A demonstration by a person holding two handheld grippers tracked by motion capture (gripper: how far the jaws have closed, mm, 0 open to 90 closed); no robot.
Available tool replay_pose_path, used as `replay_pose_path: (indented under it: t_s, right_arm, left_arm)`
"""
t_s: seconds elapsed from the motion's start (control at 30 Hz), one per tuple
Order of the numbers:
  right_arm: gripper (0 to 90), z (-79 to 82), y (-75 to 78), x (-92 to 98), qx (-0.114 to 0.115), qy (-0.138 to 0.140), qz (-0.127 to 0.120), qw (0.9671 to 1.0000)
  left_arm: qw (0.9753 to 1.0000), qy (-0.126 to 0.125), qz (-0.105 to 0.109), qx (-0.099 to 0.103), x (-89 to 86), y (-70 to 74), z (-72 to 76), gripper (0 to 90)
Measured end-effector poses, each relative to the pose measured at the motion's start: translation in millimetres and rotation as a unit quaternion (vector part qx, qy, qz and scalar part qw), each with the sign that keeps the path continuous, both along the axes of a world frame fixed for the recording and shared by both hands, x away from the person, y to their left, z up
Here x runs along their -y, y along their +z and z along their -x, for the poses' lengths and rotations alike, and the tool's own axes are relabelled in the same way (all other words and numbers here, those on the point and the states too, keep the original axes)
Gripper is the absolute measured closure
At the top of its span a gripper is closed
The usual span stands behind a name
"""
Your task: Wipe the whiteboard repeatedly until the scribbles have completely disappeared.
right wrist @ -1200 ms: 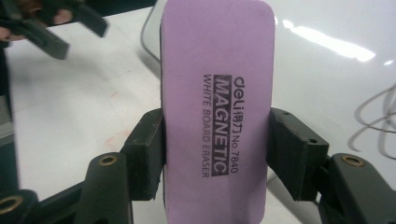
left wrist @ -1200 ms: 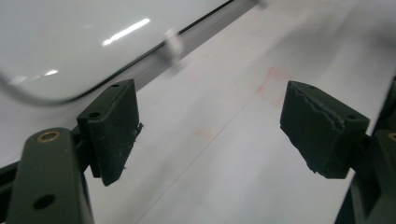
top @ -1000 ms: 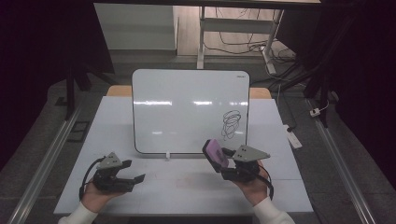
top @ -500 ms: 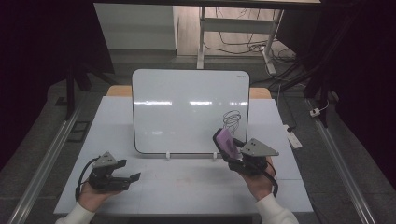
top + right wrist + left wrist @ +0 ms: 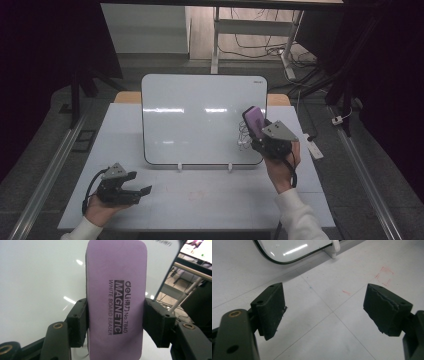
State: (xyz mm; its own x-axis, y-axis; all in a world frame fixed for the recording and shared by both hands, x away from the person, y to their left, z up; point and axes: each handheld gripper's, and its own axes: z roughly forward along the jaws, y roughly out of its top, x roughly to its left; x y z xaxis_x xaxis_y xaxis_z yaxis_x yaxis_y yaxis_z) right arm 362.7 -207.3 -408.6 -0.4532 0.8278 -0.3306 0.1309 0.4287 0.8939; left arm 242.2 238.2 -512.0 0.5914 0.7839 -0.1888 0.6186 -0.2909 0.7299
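While clamped upright, eraser [image 5: 115, 297] faces whiteboard [image 5: 200, 117] — long axis vertical.

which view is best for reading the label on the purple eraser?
Right gripper view: the eraser faces the camera, clamped between both jaws, with "deli MAGNETIC WHITE BOARD ERASER No.7840" legible. In the high view the eraser is a small purple shape against the whiteboard, print unreadable.

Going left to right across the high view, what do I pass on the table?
Left gripper, open above the table → whiteboard → right gripper clamping the purple eraser in front of the board's right edge.
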Motion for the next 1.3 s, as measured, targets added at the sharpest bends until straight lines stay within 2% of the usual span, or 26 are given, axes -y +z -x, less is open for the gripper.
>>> replay_pose_path:
  t_s: [0.23,0.33,0.4,0.53,0.63,0.73,0.8,0.83,0.93,0.97,1.0,1.3]
  right_arm:
    - [40.4,-23.9,4.4,-2.9,0.008,-0.017,0.006,0.9998]
    - [40.5,-32.1,2.3,-5.0,-0.001,-0.018,0.004,0.9998]
    - [40.5,-34.3,-2.5,-10.2,-0.007,-0.010,0.011,0.9999]
    - [40.5,-28.2,-12.2,-27.1,-0.013,0.011,0.042,0.9990]
    - [40.6,-18.8,-23.5,-41.4,-0.020,0.028,0.076,0.9965]
    - [40.6,-8.0,-35.4,-49.8,-0.041,0.054,0.084,0.9942]
    - [40.6,-2.5,-41.4,-53.2,-0.034,0.058,0.107,0.9920]
    - [40.6,-1.5,-41.9,-53.2,-0.034,0.057,0.110,0.9917]
    - [40.6,-6.4,-37.6,-46.2,-0.048,0.050,0.084,0.9941]
    - [40.6,-10.0,-33.9,-38.9,-0.048,0.039,0.072,0.9955]
    - [40.6,-10.0,-33.9,-38.9,-0.048,0.039,0.072,0.9955]
    - [40.6,-27.3,-15.2,-12.7,-0.025,-0.010,0.034,0.9991]
  left_arm:
    - [1.0000,0.000,-0.001,-0.002,0.5,-1.0,-0.6,18.6]
    - [1.0000,0.000,0.000,-0.002,0.8,-0.9,-0.6,18.6]
    - [1.0000,0.001,-0.001,-0.002,1.1,-0.5,-0.3,18.6]
    - [1.0000,-0.002,0.000,0.002,1.5,1.1,0.0,18.6]
    - [1.0000,-0.003,0.001,0.001,0.9,0.6,-0.1,18.6]
    - [1.0000,-0.002,0.003,0.000,-0.4,0.6,-0.5,18.6]
    - [1.0000,-0.001,0.005,-0.001,-0.9,0.7,-0.6,18.6]
    - [1.0000,-0.002,0.006,-0.001,-0.9,0.7,-0.6,18.6]
    - [1.0000,-0.004,0.005,0.000,-0.9,1.1,0.2,18.6]
    - [1.0000,-0.004,0.005,0.001,-0.9,1.2,0.3,18.6]
    - [1.0000,-0.004,0.005,0.001,-0.8,1.2,0.2,18.6]
    - [1.0000,-0.003,0.006,0.001,0.5,1.3,-0.3,18.6]
